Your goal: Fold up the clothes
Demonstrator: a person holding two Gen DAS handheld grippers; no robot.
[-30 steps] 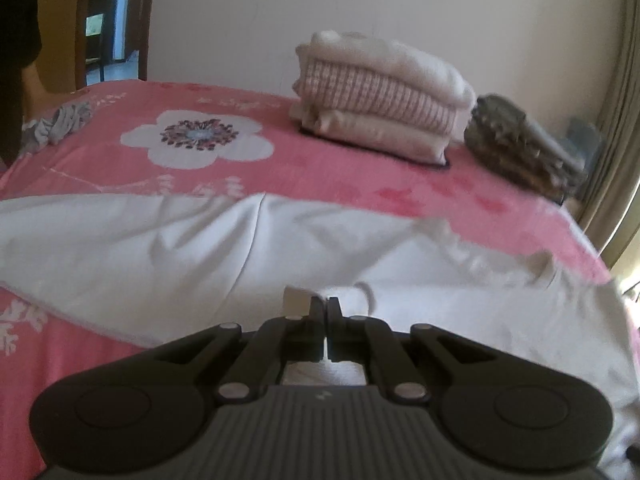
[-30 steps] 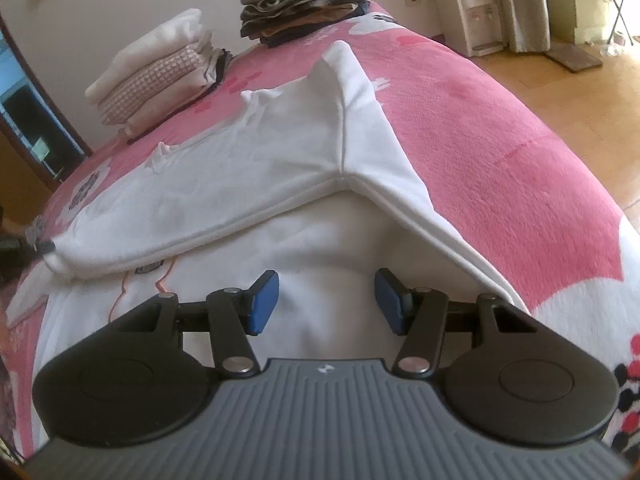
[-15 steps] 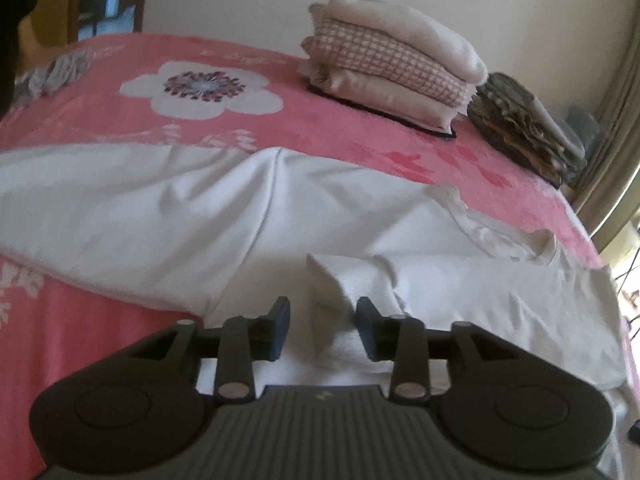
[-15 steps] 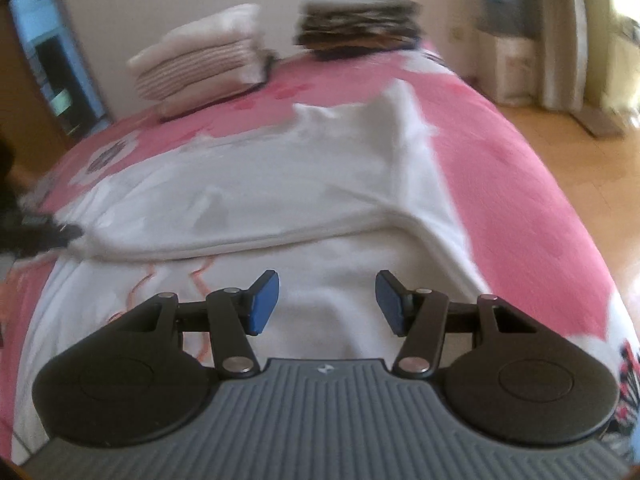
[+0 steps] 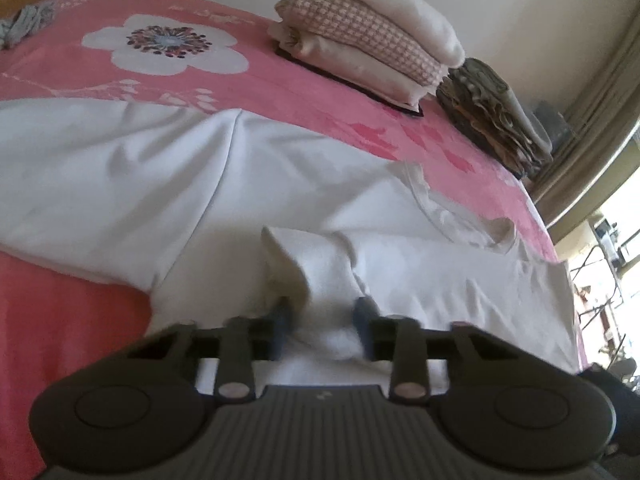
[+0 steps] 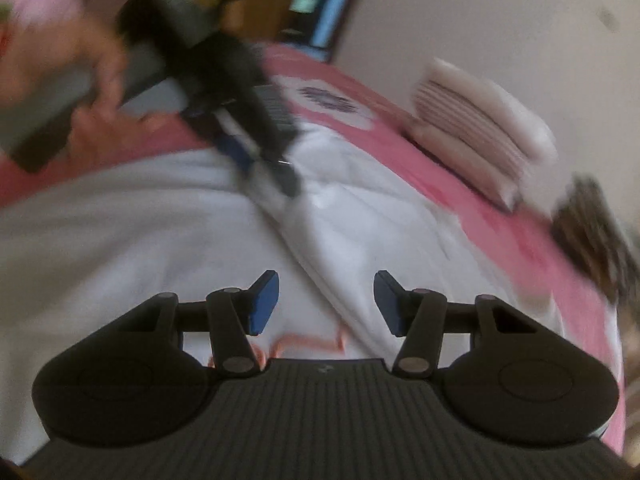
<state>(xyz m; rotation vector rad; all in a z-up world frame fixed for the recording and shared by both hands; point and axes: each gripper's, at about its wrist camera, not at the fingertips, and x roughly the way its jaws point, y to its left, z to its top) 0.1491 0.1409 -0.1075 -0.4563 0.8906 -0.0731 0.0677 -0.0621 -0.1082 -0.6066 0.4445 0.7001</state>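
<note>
A white garment (image 5: 280,184) lies spread over a pink flowered bedspread (image 5: 80,312), one sleeve folded across its body. Left gripper (image 5: 323,322) — its jaws have just been closing, blurred pads standing apart with the sleeve cuff (image 5: 316,264) bunched between them; no firm clamp is visible. Right gripper (image 6: 326,302) — jaws apart and empty above the garment's front. Two stacks of folded clothes, pale (image 5: 372,40) and dark (image 5: 496,116), rest near the wall.
</note>
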